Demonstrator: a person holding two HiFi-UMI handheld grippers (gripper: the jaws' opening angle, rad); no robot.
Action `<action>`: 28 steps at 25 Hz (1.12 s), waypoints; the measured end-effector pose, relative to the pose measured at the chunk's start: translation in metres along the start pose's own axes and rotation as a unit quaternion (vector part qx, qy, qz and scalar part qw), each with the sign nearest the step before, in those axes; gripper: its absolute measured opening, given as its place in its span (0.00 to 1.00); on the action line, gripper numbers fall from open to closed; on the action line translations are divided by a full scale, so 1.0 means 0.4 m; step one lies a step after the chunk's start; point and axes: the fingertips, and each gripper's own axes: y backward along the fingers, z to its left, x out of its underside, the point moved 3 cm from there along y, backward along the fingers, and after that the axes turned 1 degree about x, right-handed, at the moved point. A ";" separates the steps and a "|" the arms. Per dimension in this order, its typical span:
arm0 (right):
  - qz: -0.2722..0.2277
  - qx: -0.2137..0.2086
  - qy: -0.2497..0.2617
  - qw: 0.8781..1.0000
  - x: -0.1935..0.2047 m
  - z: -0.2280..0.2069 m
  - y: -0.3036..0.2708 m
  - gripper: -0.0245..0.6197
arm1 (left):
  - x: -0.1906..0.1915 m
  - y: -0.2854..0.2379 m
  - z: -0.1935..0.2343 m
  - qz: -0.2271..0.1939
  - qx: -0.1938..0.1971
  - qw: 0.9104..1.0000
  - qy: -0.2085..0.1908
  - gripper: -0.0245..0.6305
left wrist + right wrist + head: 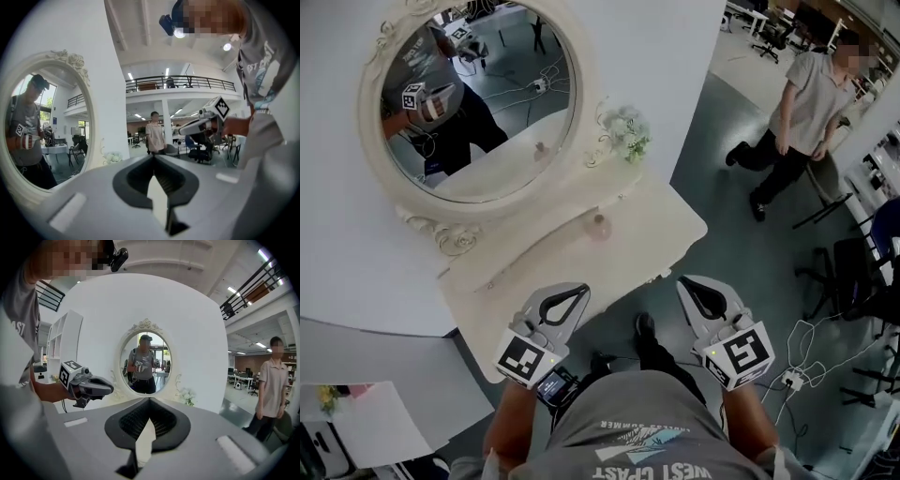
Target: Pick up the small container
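The wearer's grey shirt (647, 441) is filling the bottom of the head view, with both forearms reaching forward from it. The left hand-held gripper (572, 292) is pointing up the picture towards the front edge of the bench (534, 258). Its own view shows its jaws pressing together at the tips with nothing between them. The right hand-held gripper (694, 286) is hanging level with it, well apart to the right and over the dark floor (722, 216) just off the bench's right corner. Its jaws are likewise meeting at the tips and pinching nothing. Each hand-held gripper is showing in the other's view, held out from the side.

Beyond the two jaw tips, the cream bench is running diagonally across the head view. The small container (600, 225), a pale pinkish pot, is standing on the bench top towards its right half. It is ahead of the left hand-held gripper and apart from both, close to the foot of the mirror (478, 94). The oval mirror is rising behind it in an ornate cream frame, reflecting the wearer and a marker cube. A spray of pale flowers (628, 136) is sitting against the frame's right side, just past the container.

Farther off, at the upper right, a bystander (806, 108) in a light shirt and dark trousers is standing on the floor. Black chairs (853, 272) are standing near the right edge.
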 end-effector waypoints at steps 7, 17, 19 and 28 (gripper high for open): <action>-0.005 -0.083 0.009 0.997 -0.016 -0.085 -0.157 0.04 | -0.005 -0.061 0.079 0.021 -0.069 0.997 0.014 0.04; 0.003 -0.194 0.016 0.981 -0.005 -0.236 -0.345 0.04 | 0.007 -0.220 0.164 0.056 -0.161 0.985 0.032 0.04; 0.003 -0.216 0.016 0.976 0.000 -0.254 -0.376 0.04 | 0.018 -0.242 0.179 0.067 -0.180 0.980 0.041 0.04; 0.031 -0.253 0.001 0.967 0.081 -0.327 -0.499 0.04 | 0.098 -0.337 0.262 0.097 -0.217 0.970 0.055 0.04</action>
